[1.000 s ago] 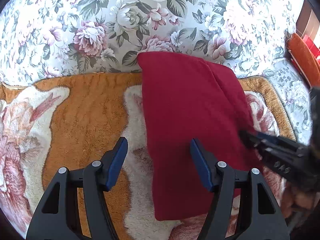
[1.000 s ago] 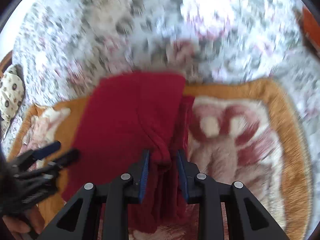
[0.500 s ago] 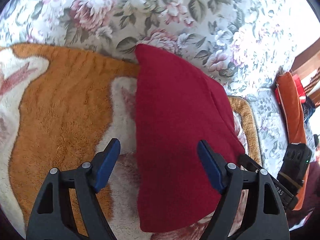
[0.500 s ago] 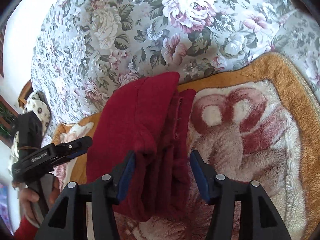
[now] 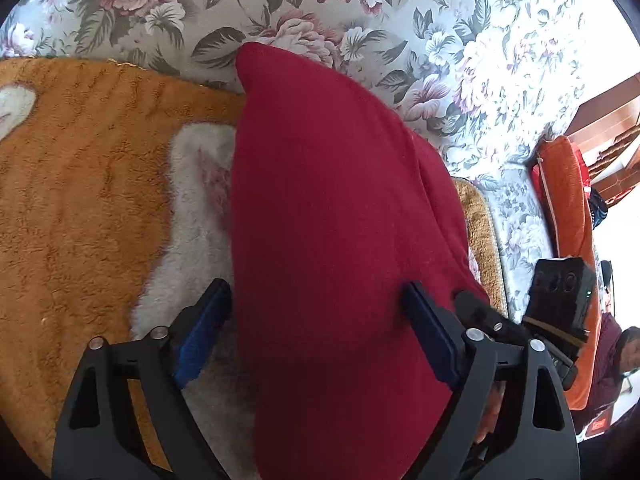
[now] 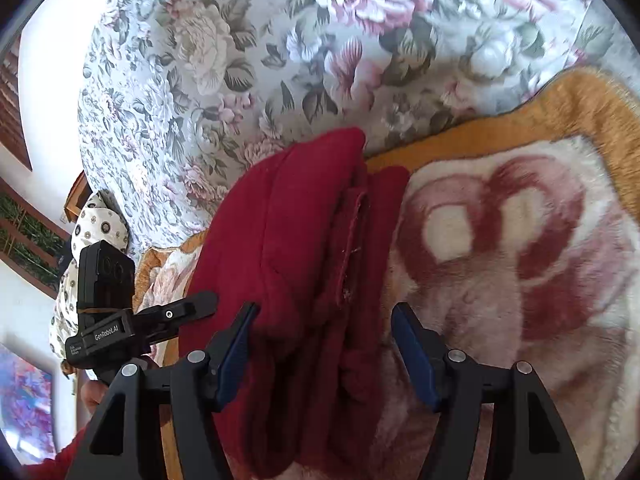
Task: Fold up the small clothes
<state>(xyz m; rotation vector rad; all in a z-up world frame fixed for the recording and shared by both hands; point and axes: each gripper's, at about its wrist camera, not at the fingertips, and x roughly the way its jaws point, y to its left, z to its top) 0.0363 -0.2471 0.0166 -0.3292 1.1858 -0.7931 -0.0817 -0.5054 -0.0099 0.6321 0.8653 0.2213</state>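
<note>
A dark red garment [image 5: 336, 216] lies folded into a long narrow stack on an orange and white plush blanket [image 5: 88, 184]. In the right wrist view the garment [image 6: 304, 256] shows several stacked layers along its right edge. My left gripper [image 5: 316, 336] is open, its jaws wide apart over the near end of the garment, holding nothing. My right gripper [image 6: 324, 348] is open too, straddling the near end of the garment without gripping it. The right gripper also shows in the left wrist view [image 5: 500, 324], and the left gripper in the right wrist view [image 6: 176, 312].
The blanket [image 6: 520, 264] lies on a floral bedspread [image 5: 400, 20] that rises behind the garment. An orange cushion [image 5: 568, 216] and wooden furniture stand at the far right of the left wrist view. A spotted pillow [image 6: 96, 232] lies at the left of the right wrist view.
My right gripper let go of the garment's folded edge and opened wide. Both grippers drew closer over the garment's near end, and the left view swung to the right.
</note>
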